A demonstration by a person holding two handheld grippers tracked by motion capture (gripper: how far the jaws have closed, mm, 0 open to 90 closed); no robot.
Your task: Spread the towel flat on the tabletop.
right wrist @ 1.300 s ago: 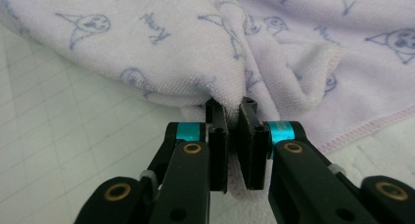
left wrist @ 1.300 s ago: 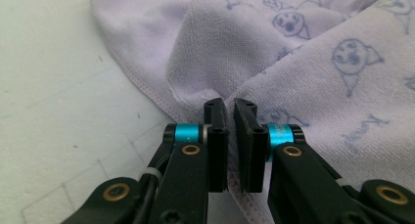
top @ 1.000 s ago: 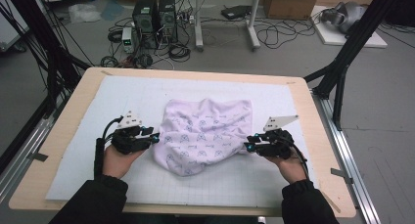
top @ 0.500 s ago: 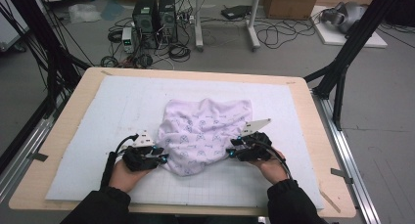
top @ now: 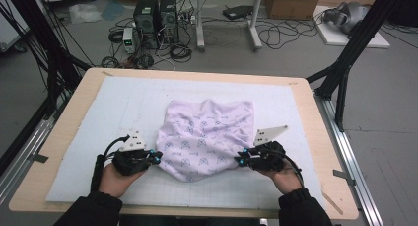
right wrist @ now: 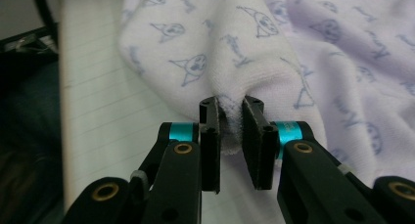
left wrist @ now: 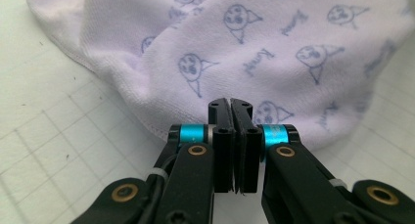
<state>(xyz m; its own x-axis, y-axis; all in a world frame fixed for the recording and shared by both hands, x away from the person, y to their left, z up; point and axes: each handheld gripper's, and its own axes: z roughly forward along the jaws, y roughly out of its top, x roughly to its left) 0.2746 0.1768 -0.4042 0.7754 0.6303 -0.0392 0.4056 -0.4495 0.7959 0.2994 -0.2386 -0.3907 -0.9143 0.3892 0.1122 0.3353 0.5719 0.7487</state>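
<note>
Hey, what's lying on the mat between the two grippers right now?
The lilac printed towel. In the high view it fills the stretch from the left gripper to the right gripper, each at a near corner; the right gripper view shows cloth pinched in its jaws.

Even, diffuse overhead light fills the high view; the mat [top: 98,117] reads bright without glare, and shadows under the cloth [top: 207,137] are faint. That view is soft and slightly grainy. In both gripper views the jaws are sharp while the cloth's far parts blur, and the right gripper view darkens at its left edge.
</note>
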